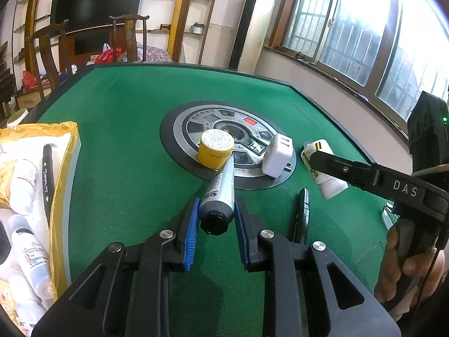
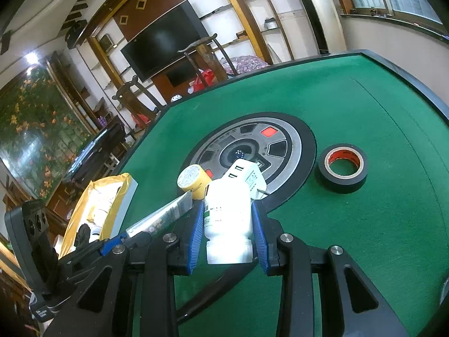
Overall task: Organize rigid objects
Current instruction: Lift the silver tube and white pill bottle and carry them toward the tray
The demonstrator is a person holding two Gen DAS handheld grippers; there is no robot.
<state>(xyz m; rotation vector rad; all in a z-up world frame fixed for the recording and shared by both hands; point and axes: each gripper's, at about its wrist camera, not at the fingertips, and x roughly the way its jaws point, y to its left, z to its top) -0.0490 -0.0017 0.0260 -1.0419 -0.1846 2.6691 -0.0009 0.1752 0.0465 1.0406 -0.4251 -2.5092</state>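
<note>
Both pairs of fingers are wrapped around something: my left gripper [image 1: 216,219] has its blue pads [image 1: 191,236] against the sides of a silver tube [image 1: 220,188], black cap towards me, and my right gripper [image 2: 228,238] has its pads [image 2: 259,238] on either side of a white bottle [image 2: 228,213], cap towards me. I cannot tell whether either pair is pressing firmly or only bracketing its item, since both items lie low over the felt.

Going from big to small, I see the green felt table [image 1: 126,140] carrying everything, with a round grey control hub [image 1: 179,129] at its centre. At the left edge sits a yellow-lined box [image 1: 67,151] already holding white bottles and a black pen. On the right side of the table, well apart from the hub, lies a roll of black tape [image 2: 341,168], flat.

The white bottle rests just off the near right rim of the hub. A white charger plug [image 1: 276,154] stands on that rim, just beyond the bottle. A yellow tin [image 1: 214,151] sits on the near left part of the hub, and the far, flat end of the silver tube touches it. A black pen [image 1: 301,213] lies on the felt between the two grippers, near the table's front edge.
</note>
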